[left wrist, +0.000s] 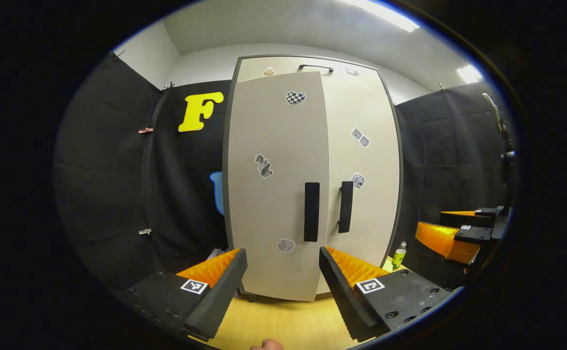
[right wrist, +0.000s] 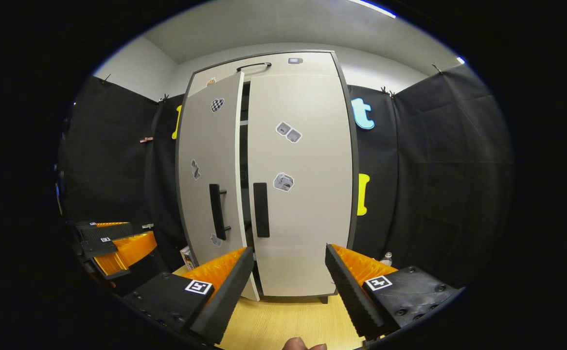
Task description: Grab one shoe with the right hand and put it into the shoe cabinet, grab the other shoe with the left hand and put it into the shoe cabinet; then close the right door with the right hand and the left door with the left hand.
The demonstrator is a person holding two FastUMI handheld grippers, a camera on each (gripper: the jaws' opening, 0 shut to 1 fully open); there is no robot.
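Left door (right wrist: pixel 213 180) of the shoe cabinet (left wrist: pixel 390 146) ajar, right door (right wrist: pixel 300 180) closed or nearly so. Shoes presumably inside the cabinet (none visible in front of it). Left gripper (left wrist: pixel 283 287) and right gripper (right wrist: pixel 288 291) both short of the cabinet, jaws spread, pinching nothing.

Risk: pushing the ajar door off-centre, near its handle (right wrist: pixel 217 211), could snag a jaw or rebound the door.

Right gripper view reveals the dark gap between the doors. Left gripper view adds a green bottle (left wrist: pixel 398 255) beside the cabinet's base.
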